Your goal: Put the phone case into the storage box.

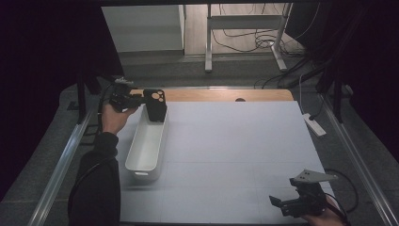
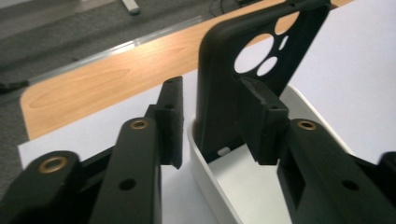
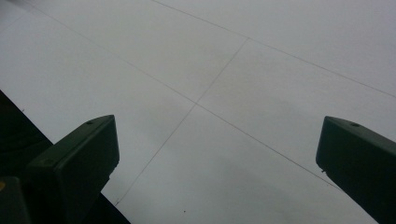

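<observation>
A black phone case (image 1: 155,104) with round camera cut-outs stands upright in the far end of a long white bin (image 1: 161,147) at the left of the table. My left gripper (image 1: 141,99) reaches it from the left, level with it. In the left gripper view the case (image 2: 219,70) rises from the bin (image 2: 201,161). My left gripper (image 2: 212,85) is open: white shows between the left jaw and the case's edge, and the right jaw stands in front of its face. My right gripper (image 1: 280,203) hovers open over the white mat (image 3: 224,70) at the near right.
A white mat (image 1: 235,141) covers most of the wooden table, whose bare strip (image 1: 221,95) runs along the far edge. Metal rails (image 1: 61,165) border both sides. A power strip (image 1: 314,124) lies just off the mat's right edge.
</observation>
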